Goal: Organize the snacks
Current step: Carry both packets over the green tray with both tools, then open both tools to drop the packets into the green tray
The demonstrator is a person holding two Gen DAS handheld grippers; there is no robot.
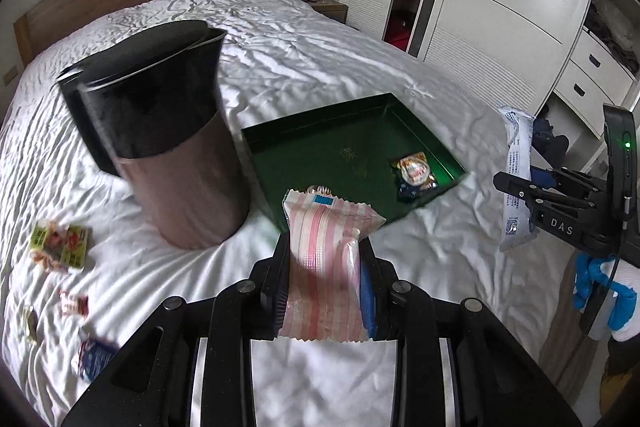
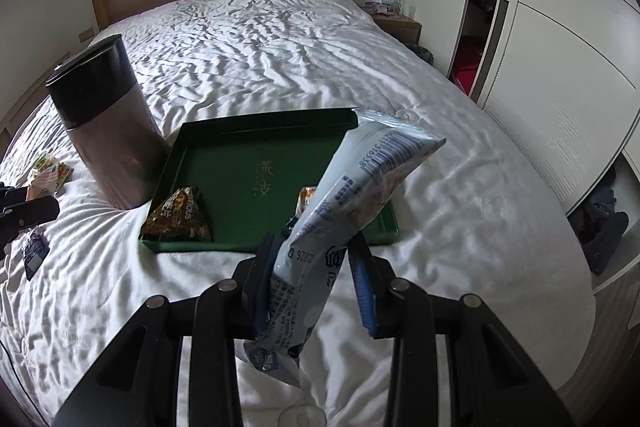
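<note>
Above a bed with a rumpled white sheet (image 2: 280, 59), the left tongs (image 1: 324, 259) grip a pink-and-white striped snack packet (image 1: 326, 227), while the right tongs (image 2: 316, 263) clamp a long pale-blue snack packet (image 2: 352, 187). A shallow dark-green square tray (image 2: 240, 155) lies on the bed just beside a brown cylindrical canister with a black lid (image 2: 108, 131), holding two small wrapped snacks.
</note>
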